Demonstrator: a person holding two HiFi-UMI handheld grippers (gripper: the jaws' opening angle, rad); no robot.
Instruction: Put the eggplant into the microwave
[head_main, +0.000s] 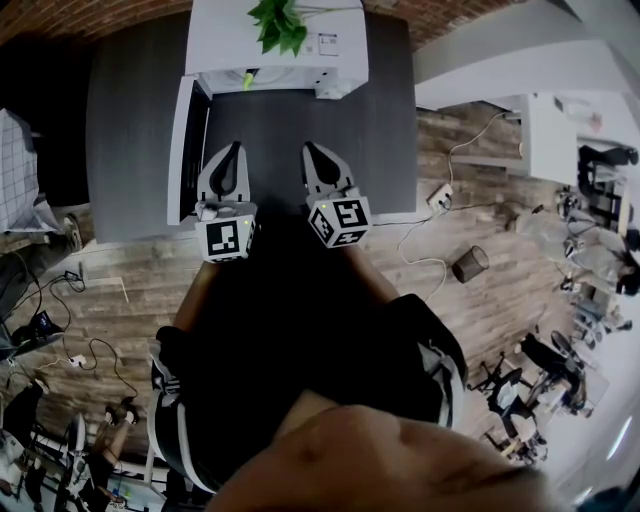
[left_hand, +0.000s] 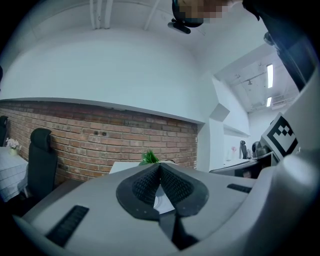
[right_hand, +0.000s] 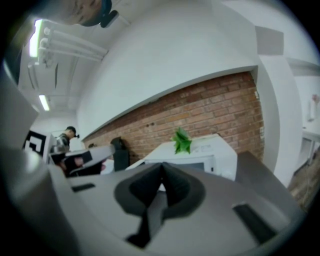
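Since no view shows the eggplant plainly, its place is a guess: a small yellow-green speck (head_main: 247, 79) at the mouth of the microwave (head_main: 300, 60) may be its stem end, which would put it inside already, but I can't tell. Neither tool has it. The left gripper (head_main: 237, 148) and right gripper (head_main: 308, 148) both have jaws pressed together on nothing, side by side over the dark table (head_main: 130, 130) in front of the oven. The microwave door (head_main: 183, 150) stands swung open just beside the left gripper, so a careless sideways move could bang it. The potted plant (head_main: 280, 25) on top could tip if the oven gets shoved. The cavity is hidden from above, and each gripper's own jaws block most of the oven front.
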